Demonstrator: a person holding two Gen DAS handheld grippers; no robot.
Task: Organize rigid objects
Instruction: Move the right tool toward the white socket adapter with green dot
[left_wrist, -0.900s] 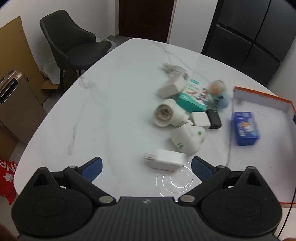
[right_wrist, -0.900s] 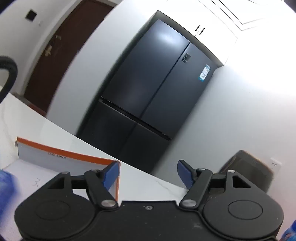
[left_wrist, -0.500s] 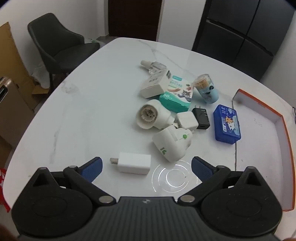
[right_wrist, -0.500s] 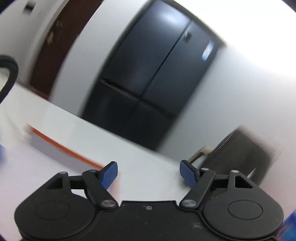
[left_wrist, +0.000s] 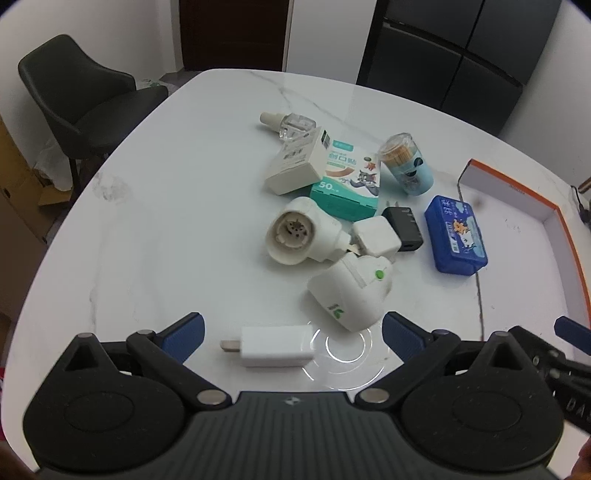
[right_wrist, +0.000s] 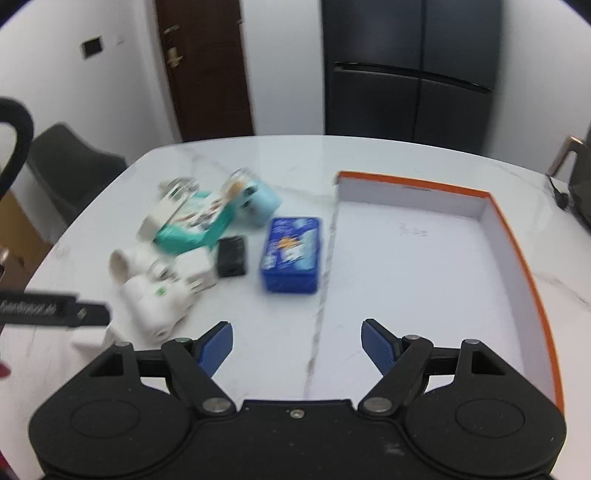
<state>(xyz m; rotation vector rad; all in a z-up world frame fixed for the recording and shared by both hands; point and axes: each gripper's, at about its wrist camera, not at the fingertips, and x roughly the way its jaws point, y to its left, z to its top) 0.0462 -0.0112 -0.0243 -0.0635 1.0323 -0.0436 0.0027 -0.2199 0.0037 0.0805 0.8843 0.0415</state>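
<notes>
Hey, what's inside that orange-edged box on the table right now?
The orange-edged box looks empty: its white floor shows only faint scribbles. The right gripper hides its nearest corner, so that part is unseen.

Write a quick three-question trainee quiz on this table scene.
1. True or false: the tray already holds sorted items.
2. Which item lies nearest the left gripper? A) blue tin B) white charger C) toothpick jar
3. Fill in: the black adapter sits between the white cube plug and the ____.

Key: 1 false, it holds nothing; 2 B; 3 blue tin.
</notes>
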